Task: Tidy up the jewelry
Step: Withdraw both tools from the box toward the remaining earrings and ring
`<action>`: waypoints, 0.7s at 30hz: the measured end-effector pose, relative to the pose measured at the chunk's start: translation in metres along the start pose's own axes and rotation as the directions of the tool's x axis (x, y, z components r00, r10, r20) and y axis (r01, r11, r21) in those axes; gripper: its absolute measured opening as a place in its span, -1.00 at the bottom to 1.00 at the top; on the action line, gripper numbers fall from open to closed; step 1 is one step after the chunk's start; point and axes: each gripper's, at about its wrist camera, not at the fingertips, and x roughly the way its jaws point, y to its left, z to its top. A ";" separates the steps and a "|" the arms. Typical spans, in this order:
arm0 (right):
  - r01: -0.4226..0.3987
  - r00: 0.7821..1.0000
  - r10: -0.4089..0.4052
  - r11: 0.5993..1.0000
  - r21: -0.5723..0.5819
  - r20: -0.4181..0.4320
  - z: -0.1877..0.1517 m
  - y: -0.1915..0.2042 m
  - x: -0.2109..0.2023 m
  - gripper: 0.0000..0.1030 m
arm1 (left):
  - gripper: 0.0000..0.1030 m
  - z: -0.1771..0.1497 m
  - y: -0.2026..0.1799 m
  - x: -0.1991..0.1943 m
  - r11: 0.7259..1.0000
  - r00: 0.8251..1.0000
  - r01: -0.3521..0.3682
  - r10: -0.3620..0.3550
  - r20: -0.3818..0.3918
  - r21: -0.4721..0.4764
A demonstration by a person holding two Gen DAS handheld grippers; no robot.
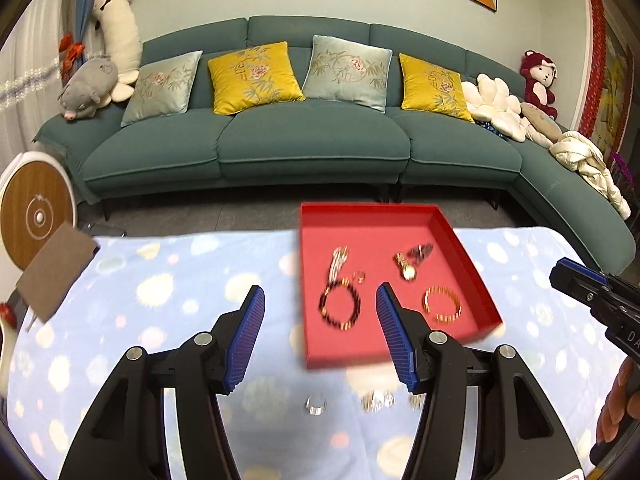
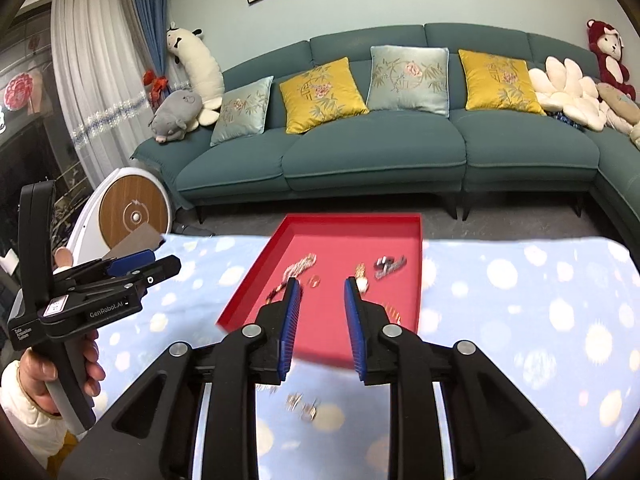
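The jewelry is split between two places. Most of it already lies in the red tray (image 1: 468, 264) at the far edge of the table: a dark beaded bracelet (image 1: 340, 303), a gold bangle (image 1: 442, 303), a small ring (image 1: 360, 276), a pale chain (image 1: 338, 262), a watch (image 1: 408, 270) and a dark clip (image 1: 420, 251), spread apart so that, by the look of it, each stays separate. A few silvery pieces (image 1: 376, 402) and a ring (image 1: 316, 405) lie outside it on the spotted blue cloth (image 1: 160, 320), just in front of the tray; these seem left to gather. The left gripper (image 1: 320, 320) hangs above them with fingers wide and empty. The right gripper (image 2: 322, 312) hovers likewise, fingers apart, narrower, holding nothing.
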 end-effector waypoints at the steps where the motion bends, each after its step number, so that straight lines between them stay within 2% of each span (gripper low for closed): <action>1: -0.008 1.000 0.008 1.000 0.010 -0.010 -0.007 0.002 -0.004 -0.55 | 0.09 -0.010 0.002 -0.005 1.000 1.000 -0.004 0.004 -0.007 0.002; 4: -0.051 0.997 0.054 0.997 0.061 -0.053 -0.034 0.010 -0.009 -0.55 | 0.09 -0.037 0.010 -0.015 0.999 1.000 -0.009 0.009 -0.022 -0.035; 6: -0.046 0.996 0.051 0.997 0.059 -0.079 -0.048 0.018 -0.003 -0.55 | 0.09 -0.054 0.016 -0.013 0.997 0.999 -0.007 0.004 -0.046 -0.079; 10: -0.050 0.988 0.055 0.998 0.039 -0.145 -0.069 0.033 0.024 -0.55 | 0.09 -0.080 0.023 -0.002 0.995 0.994 -0.030 0.020 -0.107 -0.093; 11: -0.038 0.987 0.040 0.999 0.016 -0.156 -0.073 0.038 0.030 -0.54 | 0.09 -0.084 0.026 0.000 0.995 0.994 -0.036 0.025 -0.110 -0.091; 13: -0.025 0.983 0.021 1.000 -0.019 -0.181 -0.082 0.043 0.044 -0.31 | 0.09 -0.089 0.030 0.006 0.995 0.993 -0.051 0.042 -0.111 -0.084; 18: -0.032 0.972 0.014 0.997 -0.071 -0.233 -0.095 0.050 0.073 -0.31 | 0.09 -0.093 0.041 0.016 0.994 0.989 -0.069 0.056 -0.134 -0.091; 21: -0.033 0.968 -0.003 0.989 -0.143 -0.250 -0.100 0.062 0.090 -0.32 | 0.09 -0.093 0.045 0.019 0.993 0.989 -0.059 0.045 -0.139 -0.101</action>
